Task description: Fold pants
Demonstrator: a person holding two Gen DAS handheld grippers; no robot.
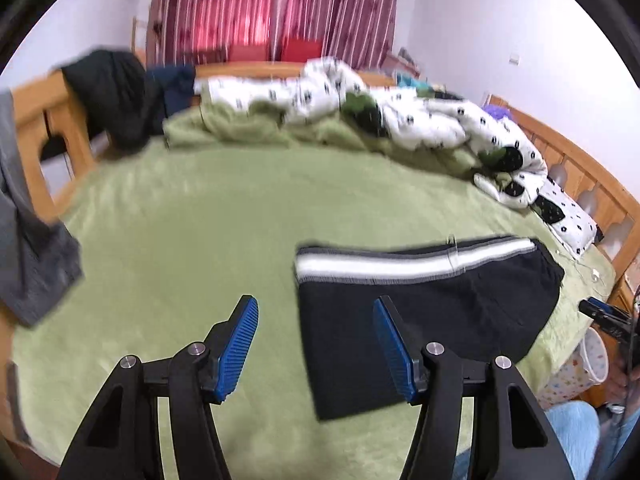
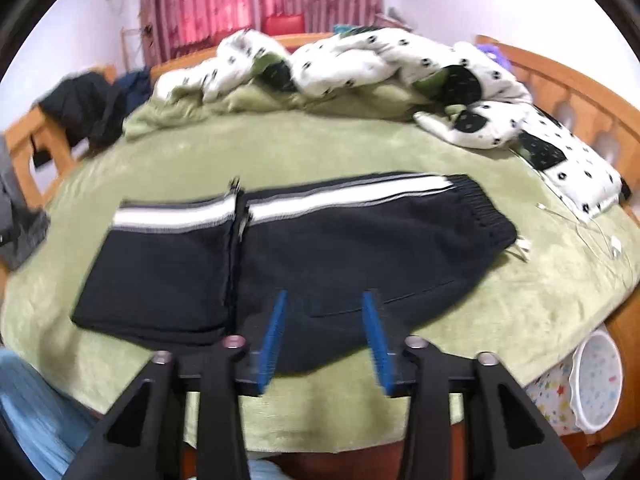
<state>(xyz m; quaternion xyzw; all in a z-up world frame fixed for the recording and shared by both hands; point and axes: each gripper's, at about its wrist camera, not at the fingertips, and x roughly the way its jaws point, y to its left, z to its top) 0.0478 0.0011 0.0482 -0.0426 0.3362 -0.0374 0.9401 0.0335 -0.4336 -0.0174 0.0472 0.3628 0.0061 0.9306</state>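
The left gripper (image 1: 316,308) has its jaws spread wide and holds nothing. The blue ribbed pads (image 1: 236,350) hang above the green blanket (image 1: 168,240) that covers the bed. The pants (image 1: 420,320), black with a white side stripe (image 1: 380,266), lie flat on the blanket ahead of and to the right of these jaws. The near left corner of the folded cloth sits between the two jaws in the left wrist view; whether the right pad touches the cloth cannot be told.

The right gripper (image 2: 325,300) also has its jaws apart, with nothing clamped between them. In the right wrist view the pants (image 2: 320,248) lie directly ahead of the jaws, folded over so that a cuff edge meets the upper part at a vertical seam left of the jaws. The elastic waistband (image 2: 480,208) lies ahead and to the right, with the white stripe (image 2: 320,200) along the far edge. The blue pad tips overlap the near edge of the cloth; contact cannot be confirmed.

Beyond the pants, a white spotted quilt (image 2: 360,60) is bunched at the far side of the bed. A wooden bed frame (image 2: 580,92) runs to the right. A patterned bin (image 2: 600,380) stands low to the right of the jaws. Red striped curtains (image 1: 276,4) hang behind the bed.
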